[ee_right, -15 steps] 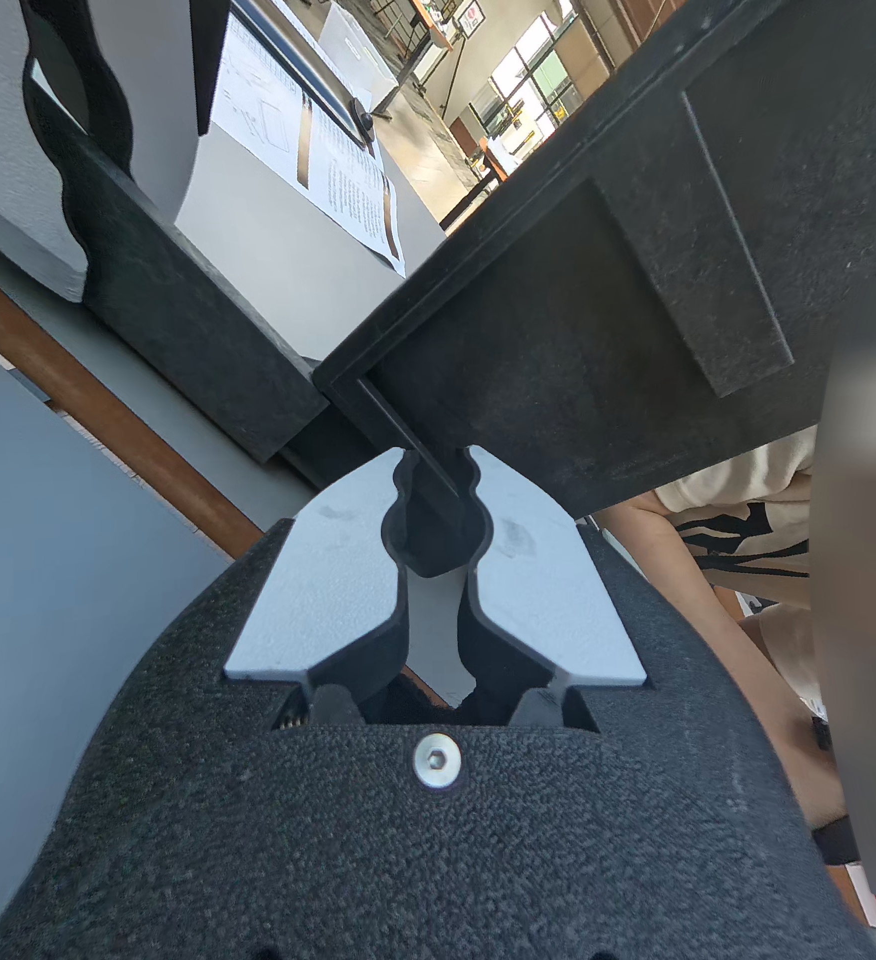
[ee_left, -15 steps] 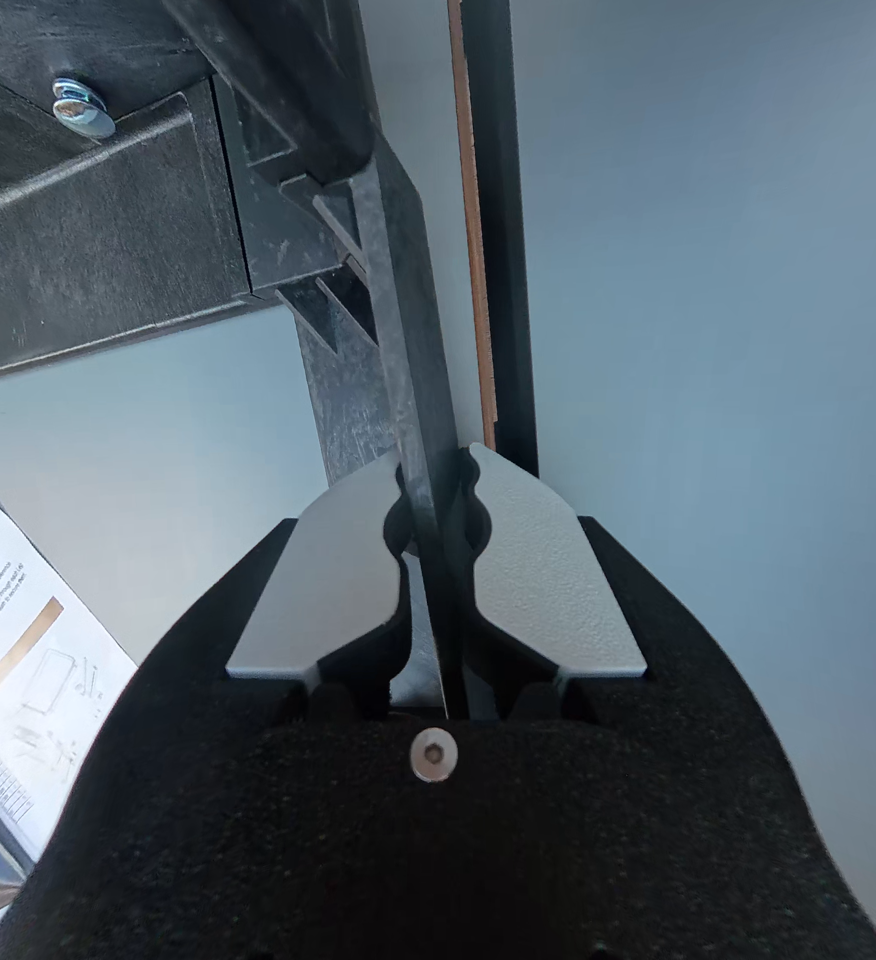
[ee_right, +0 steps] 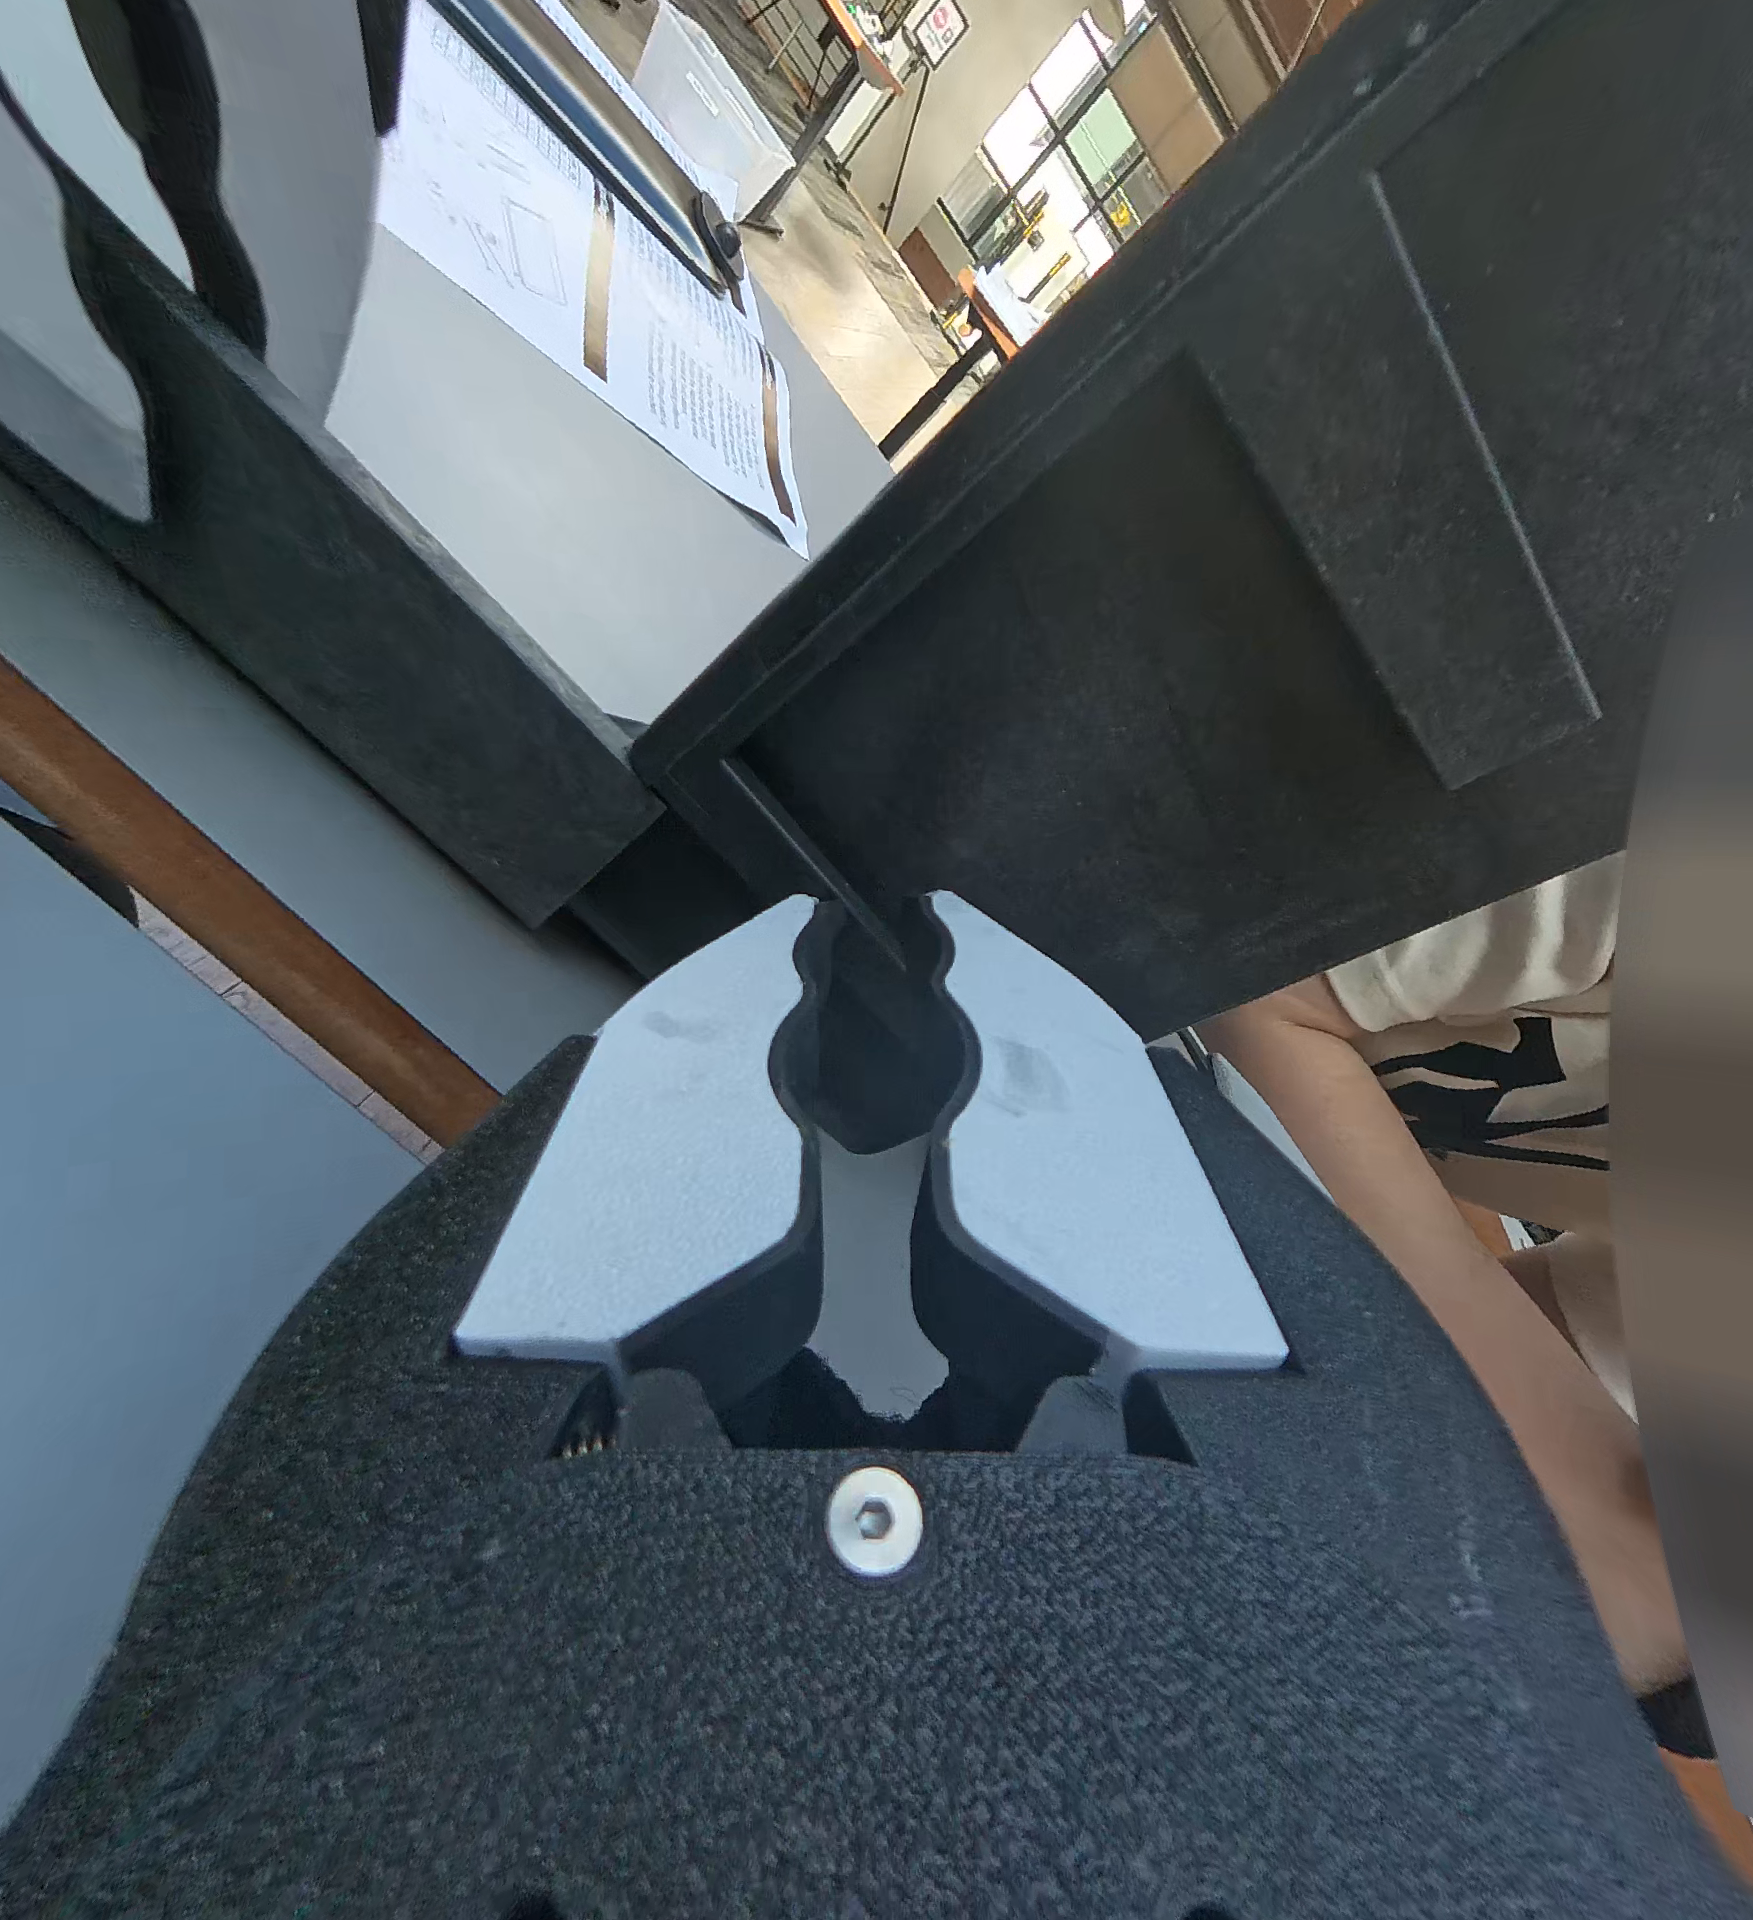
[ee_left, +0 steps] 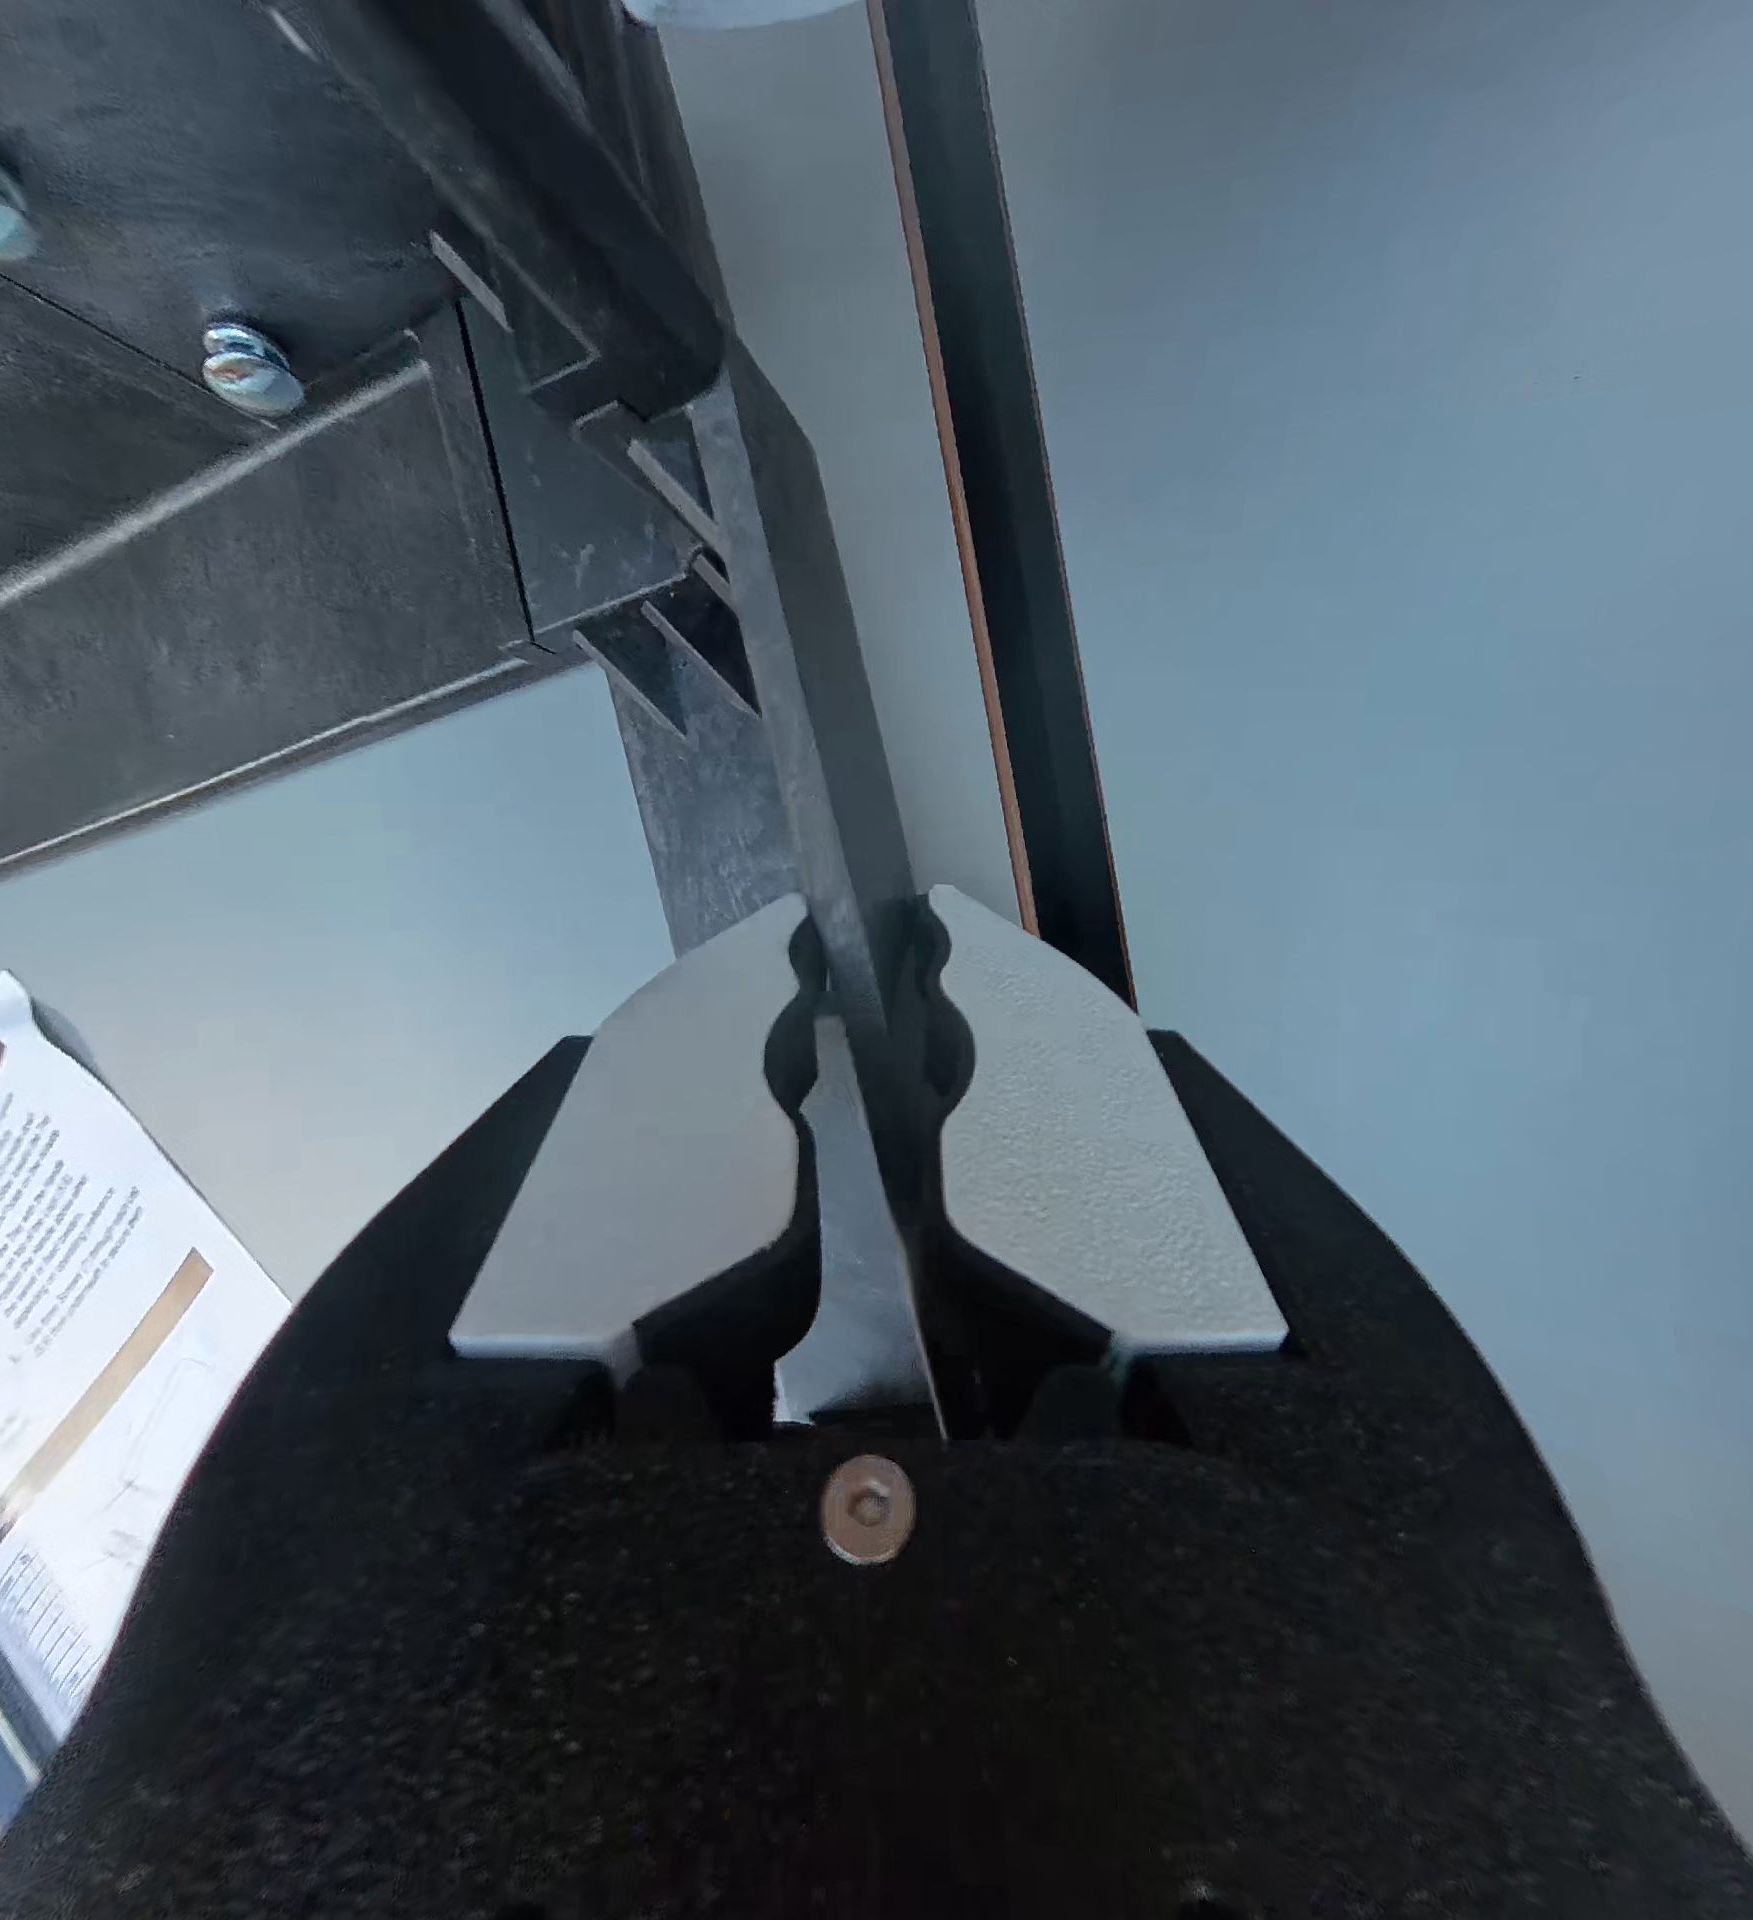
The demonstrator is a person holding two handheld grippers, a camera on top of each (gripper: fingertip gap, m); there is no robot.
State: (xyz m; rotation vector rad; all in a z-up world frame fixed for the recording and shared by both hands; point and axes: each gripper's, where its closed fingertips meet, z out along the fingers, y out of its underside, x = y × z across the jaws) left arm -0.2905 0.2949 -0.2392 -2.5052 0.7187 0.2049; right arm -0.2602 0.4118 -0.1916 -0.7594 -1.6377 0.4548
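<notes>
My left gripper is shut on the edge of a thin black upright panel. The panel runs up into a black moulded frame that carries two silver screws. My right gripper is shut on the lower corner of a large black panel, and a thin black rib of that corner sits between its pads. In the right wrist view the left gripper shows at the top left, clamped on the other black panel.
A printed instruction sheet lies on the grey table; it also shows in the right wrist view. A dark strip with a brown edge runs along the table. A person's arm is at the right.
The black frame and its screws have shifted down and nearer in the left wrist view. The right pads have drawn a little closer together on the panel corner.
</notes>
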